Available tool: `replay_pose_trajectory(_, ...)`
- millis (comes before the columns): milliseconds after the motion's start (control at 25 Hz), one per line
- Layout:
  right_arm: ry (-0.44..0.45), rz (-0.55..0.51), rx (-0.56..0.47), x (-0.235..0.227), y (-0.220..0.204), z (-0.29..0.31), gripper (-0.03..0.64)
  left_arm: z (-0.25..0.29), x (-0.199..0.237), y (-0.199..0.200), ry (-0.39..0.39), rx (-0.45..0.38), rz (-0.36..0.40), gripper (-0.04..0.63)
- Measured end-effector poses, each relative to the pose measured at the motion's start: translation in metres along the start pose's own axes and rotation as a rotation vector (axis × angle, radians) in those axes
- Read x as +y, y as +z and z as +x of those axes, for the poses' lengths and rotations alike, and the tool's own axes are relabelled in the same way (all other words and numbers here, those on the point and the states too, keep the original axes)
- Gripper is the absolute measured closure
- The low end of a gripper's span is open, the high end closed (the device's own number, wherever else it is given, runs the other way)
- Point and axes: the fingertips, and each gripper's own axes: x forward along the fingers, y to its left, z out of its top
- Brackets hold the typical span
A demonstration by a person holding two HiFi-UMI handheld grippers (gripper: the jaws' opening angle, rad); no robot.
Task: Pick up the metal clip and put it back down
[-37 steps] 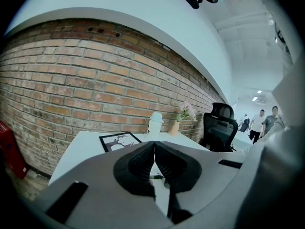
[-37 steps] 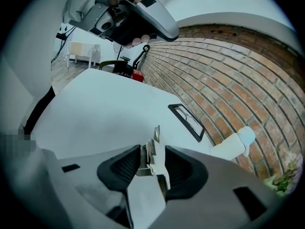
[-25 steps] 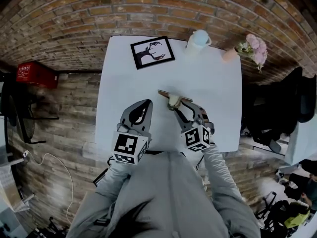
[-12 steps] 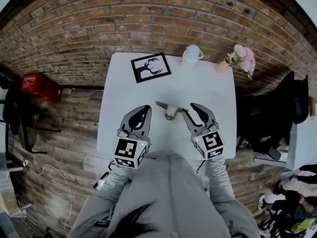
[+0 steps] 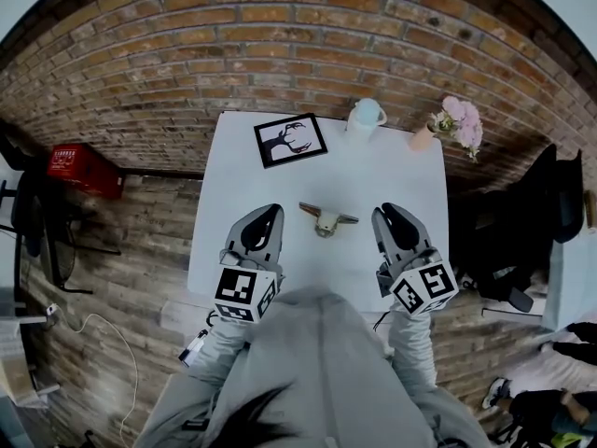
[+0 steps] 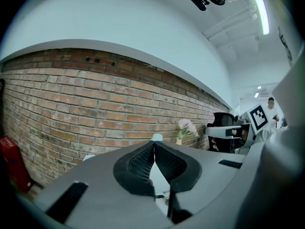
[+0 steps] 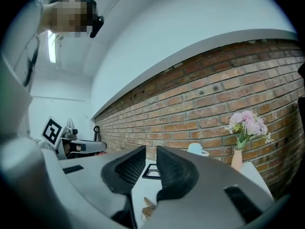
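White desk carried one metal clip, one framed picture, one mug and one vase of pink flowers; two tools hung over its near half. The clip lay near the desk's middle, touching neither tool, with bare surface all round it. From the clip, the picture sat at 11 o'clock, the mug at 1 o'clock on the far edge, and the vase at 2 o'clock on the far right corner. The left tool stood at the clip's 9 o'clock, its jaws pressed together on nothing. The right tool stood at 3 o'clock, its jaws narrow after just closing, nothing between them. A second earlier the right tool had reached down at the clip; now it was pulled well clear.
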Motion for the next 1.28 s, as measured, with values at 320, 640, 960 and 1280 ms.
replay_pose_trajectory(320,-0.013,0.035,-0.033,-0.012,0.009,-0.007,0.583,0.011,0.006,-0.003,0.008,0.023,-0.012,0.569)
replay_pose_trajectory(640,-0.037,-0.003,0.009,-0.023,-0.002,-0.001,0.594,0.02,0.013,-0.009,0.022,0.049,-0.026,0.569)
replay_pose_trajectory(960,-0.051,-0.016,0.02,-0.031,-0.003,0.004,0.594,0.024,0.014,-0.014,0.022,0.063,-0.032,0.569)
replay_pose_trajectory(1280,-0.059,-0.034,0.028,-0.032,-0.004,0.006,0.594,0.025,0.016,-0.016,0.027,0.067,-0.034,0.569)
